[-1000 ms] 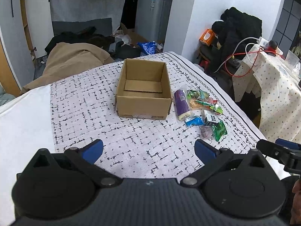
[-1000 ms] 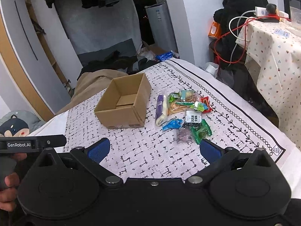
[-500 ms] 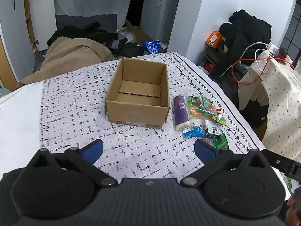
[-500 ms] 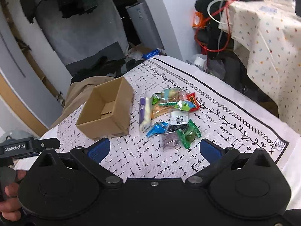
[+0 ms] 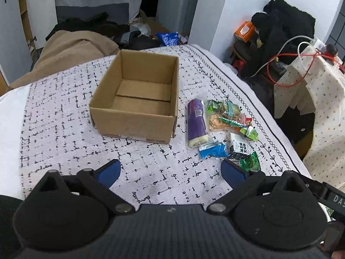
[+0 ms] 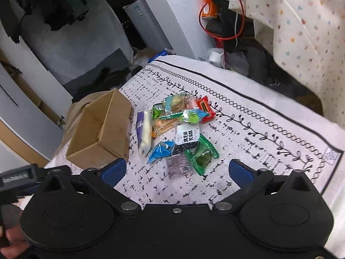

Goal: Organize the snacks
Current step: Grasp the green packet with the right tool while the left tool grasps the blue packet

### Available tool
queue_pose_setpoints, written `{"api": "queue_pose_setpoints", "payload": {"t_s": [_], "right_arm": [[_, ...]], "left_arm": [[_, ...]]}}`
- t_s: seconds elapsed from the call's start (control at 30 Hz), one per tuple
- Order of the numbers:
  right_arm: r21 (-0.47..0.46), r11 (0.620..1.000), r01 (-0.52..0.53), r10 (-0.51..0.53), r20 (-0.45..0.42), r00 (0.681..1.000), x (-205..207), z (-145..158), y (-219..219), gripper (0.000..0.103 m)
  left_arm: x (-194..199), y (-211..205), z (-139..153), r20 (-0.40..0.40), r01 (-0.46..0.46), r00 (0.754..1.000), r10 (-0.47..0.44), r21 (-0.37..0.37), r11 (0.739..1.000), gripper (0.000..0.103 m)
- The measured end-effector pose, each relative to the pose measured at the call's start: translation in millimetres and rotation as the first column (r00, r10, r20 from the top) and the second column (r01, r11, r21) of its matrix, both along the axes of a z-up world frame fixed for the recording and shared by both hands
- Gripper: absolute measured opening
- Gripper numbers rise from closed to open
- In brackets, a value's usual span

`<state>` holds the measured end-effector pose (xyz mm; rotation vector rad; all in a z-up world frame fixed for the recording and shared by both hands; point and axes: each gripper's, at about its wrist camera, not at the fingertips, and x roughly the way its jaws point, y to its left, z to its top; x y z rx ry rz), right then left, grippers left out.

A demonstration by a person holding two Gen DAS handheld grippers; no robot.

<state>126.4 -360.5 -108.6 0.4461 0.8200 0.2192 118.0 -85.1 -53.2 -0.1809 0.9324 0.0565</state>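
Both jaws spread wide and empty: the right hand-held gripper (image 6: 177,168) hovers just short of the snack pile (image 6: 181,129), lined up for a first pick; the left hand-held gripper (image 5: 170,171) faces the empty cardboard box (image 5: 138,110) ahead, snacks lying to its right

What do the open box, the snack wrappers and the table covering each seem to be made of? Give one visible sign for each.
Box: brown cardboard, matt; folded flaps show on its floor.
Snack wrappers, such as the green packet and the blue packet: thin plastic film, glossy, crinkled, with crimped ends.
Table covering: probably woven cloth, matt and printed; it drapes over the edge.
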Motion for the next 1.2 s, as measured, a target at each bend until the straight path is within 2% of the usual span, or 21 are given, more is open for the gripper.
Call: {"api": "queue_pose_setpoints", "payload": {"t_s": [0.13,0.23,0.33,0.4,0.53,0.67,0.8,1.13,1.2], "right_arm": [[0.041,0.999,0.020,-0.019,-0.028,0.999,10.5,-11.1,-6.2,0.101],[0.112,0.992,0.066,-0.062,-0.043,0.997,17.1,-19.8,-18.4,0.101],[0.119,0.988,0.095,-0.089,-0.062,0.994,26.5,-29.8,-24.2,0.093],[0.136,0.986,0.101,-0.092,-0.070,0.993,35.3,-38.4,-26.4,0.080],[0.138,0.985,0.108,-0.091,-0.124,0.988,49.4,-53.8,-29.0,0.077],[0.154,0.982,0.106,-0.082,-0.154,0.985,55.9,-63.3,-29.1,0.071],[0.157,0.983,0.096,-0.067,-0.180,0.981,65.2,-71.2,-26.1,0.066],[0.137,0.987,0.079,-0.048,-0.211,0.976,80.7,-85.1,-19.2,0.066],[0.136,0.988,0.074,-0.045,-0.206,0.978,84.5,-85.2,-16.7,0.066]], "left_arm": [[13.5,-7.9,-13.2,-0.029,-0.005,1.000,0.005,-0.019,1.000,0.093],[23.1,-14.1,-23.8,-0.048,-0.008,0.999,0.006,-0.029,1.000,0.090],[34.6,-20.3,-32.9,-0.065,-0.019,0.998,0.015,-0.048,0.999,0.086],[42.6,-24.7,-37.3,-0.072,-0.028,0.997,0.024,-0.060,0.998,0.082],[58.5,-35.7,-45.9,-0.087,-0.040,0.996,0.030,-0.109,0.993,0.071],[69.3,-51.1,-57.5,-0.093,-0.043,0.995,0.033,-0.113,0.993,0.066],[79.7,-56.7,-75.9,-0.122,-0.081,0.990,0.065,-0.138,0.987,0.064],[96.4,-60.6,-103.1,-0.129,-0.147,0.984,0.124,-0.192,0.970,0.064],[99.0,-62.8,-105.7,-0.127,-0.148,0.984,0.126,-0.183,0.972,0.064]]}}
